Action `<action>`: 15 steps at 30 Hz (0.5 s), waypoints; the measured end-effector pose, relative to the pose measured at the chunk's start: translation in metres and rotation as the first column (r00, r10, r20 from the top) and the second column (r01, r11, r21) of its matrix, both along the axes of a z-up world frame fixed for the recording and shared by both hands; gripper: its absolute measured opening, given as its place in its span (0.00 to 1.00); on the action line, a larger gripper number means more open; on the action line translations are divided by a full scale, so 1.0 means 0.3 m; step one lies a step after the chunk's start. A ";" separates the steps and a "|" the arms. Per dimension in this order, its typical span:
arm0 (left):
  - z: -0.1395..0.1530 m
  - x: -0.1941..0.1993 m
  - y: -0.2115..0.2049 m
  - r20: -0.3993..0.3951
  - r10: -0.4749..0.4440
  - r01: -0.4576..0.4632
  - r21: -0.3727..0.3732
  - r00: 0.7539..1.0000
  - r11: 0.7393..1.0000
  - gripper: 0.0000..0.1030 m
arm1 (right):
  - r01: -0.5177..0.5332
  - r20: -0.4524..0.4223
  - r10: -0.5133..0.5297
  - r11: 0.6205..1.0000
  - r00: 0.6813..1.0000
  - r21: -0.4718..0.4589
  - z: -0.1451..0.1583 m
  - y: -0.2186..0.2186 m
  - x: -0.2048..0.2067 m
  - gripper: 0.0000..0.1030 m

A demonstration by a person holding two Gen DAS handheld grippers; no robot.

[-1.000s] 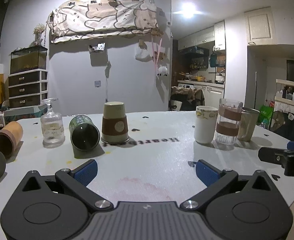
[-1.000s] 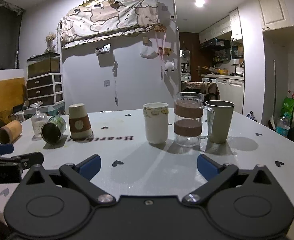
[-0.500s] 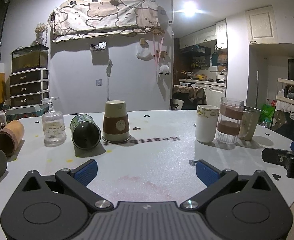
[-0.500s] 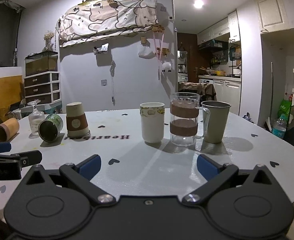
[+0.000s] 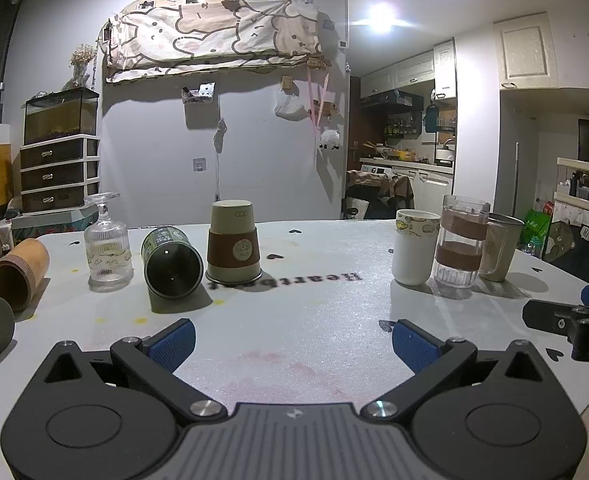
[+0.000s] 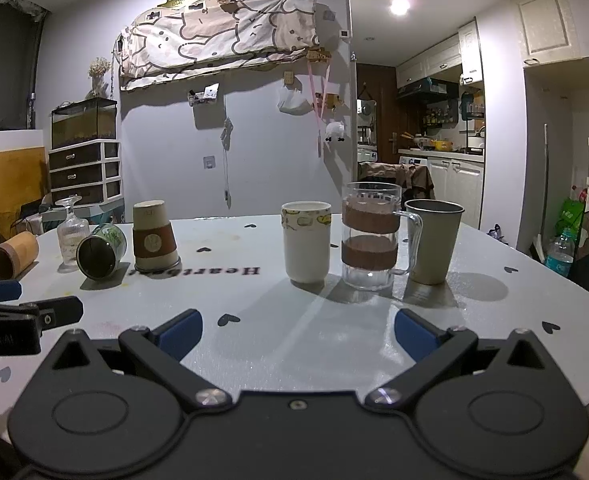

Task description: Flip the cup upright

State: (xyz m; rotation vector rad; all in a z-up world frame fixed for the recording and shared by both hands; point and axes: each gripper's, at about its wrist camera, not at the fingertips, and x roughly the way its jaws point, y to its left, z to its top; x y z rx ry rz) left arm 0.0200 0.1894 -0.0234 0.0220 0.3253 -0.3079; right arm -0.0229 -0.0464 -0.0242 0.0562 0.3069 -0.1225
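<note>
The paper cup [image 5: 233,242] was brought slightly nearer to the left gripper [image 5: 292,340] than a second before, suggesting an approach was begun. It was seen mouth-down at twelve o'clock, touching the table [image 5: 314,304], a tipped can [image 5: 171,262] just beside it at nine o'clock. Both the left and the right gripper [image 6: 297,330] were held wide apart, empty.

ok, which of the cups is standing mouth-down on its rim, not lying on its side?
The paper cup with the brown sleeve, plus the ribbed glass left of it. Between them the green tin cup lies sideways.
</note>
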 end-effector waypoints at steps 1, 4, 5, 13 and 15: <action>0.000 -0.001 0.000 0.000 0.000 0.000 0.000 1.000 1.000 1.00 | 0.000 0.000 0.000 1.000 1.000 0.000 0.000 0.000 0.000 1.00; 0.000 0.000 0.000 0.000 -0.001 0.001 0.000 1.000 1.000 1.00 | 0.000 0.000 0.000 1.000 1.000 0.000 0.000 0.000 0.000 1.00; 0.001 -0.001 0.000 0.001 0.000 0.000 0.000 1.000 1.000 1.00 | 0.000 0.000 0.000 1.000 1.000 0.000 0.000 0.000 0.000 1.00; 0.002 -0.001 0.003 0.001 -0.001 0.001 -0.002 1.000 1.000 1.00 | 0.000 -0.005 0.000 1.000 1.000 -0.002 -0.003 0.002 0.004 1.00; 0.003 -0.002 0.003 0.000 0.000 0.000 -0.003 1.000 1.000 1.00 | 0.000 -0.005 0.000 1.000 1.000 -0.002 -0.005 0.001 0.004 1.00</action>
